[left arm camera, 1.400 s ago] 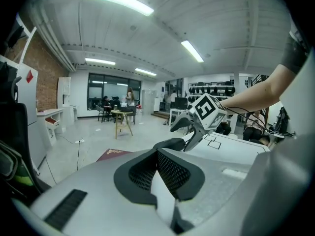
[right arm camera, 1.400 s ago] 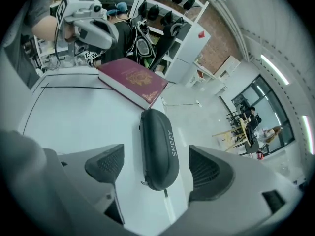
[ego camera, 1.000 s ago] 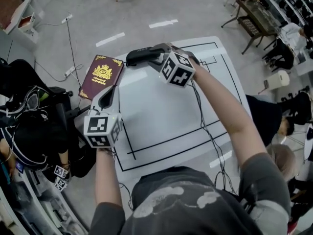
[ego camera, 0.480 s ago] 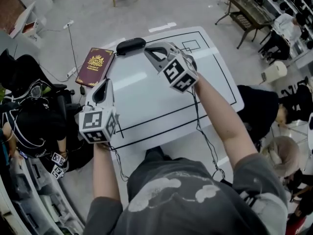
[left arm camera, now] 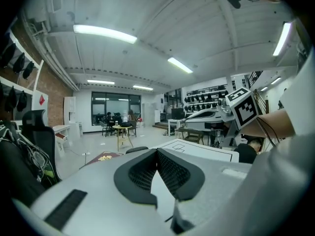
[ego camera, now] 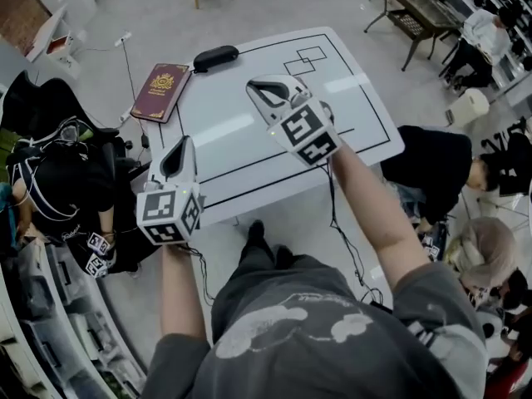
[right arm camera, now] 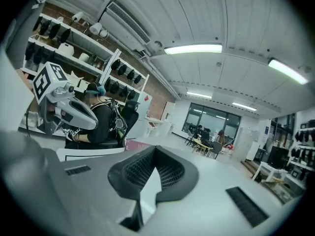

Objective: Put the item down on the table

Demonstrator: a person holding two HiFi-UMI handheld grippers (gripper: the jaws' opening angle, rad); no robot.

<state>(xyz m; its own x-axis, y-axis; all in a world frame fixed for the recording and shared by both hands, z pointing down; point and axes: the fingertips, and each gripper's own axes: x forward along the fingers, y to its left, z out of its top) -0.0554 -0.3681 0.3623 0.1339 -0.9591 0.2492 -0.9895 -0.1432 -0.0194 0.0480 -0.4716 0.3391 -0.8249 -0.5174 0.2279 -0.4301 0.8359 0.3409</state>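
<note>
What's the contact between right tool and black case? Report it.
Apart. The head view shows white table between the right tool and the black case.

- The dark red book (ego camera: 161,91) has a gold crest and a line of gold print on its cover, but the letters are too small to read.
- No other words or numbers can be read.
</note>
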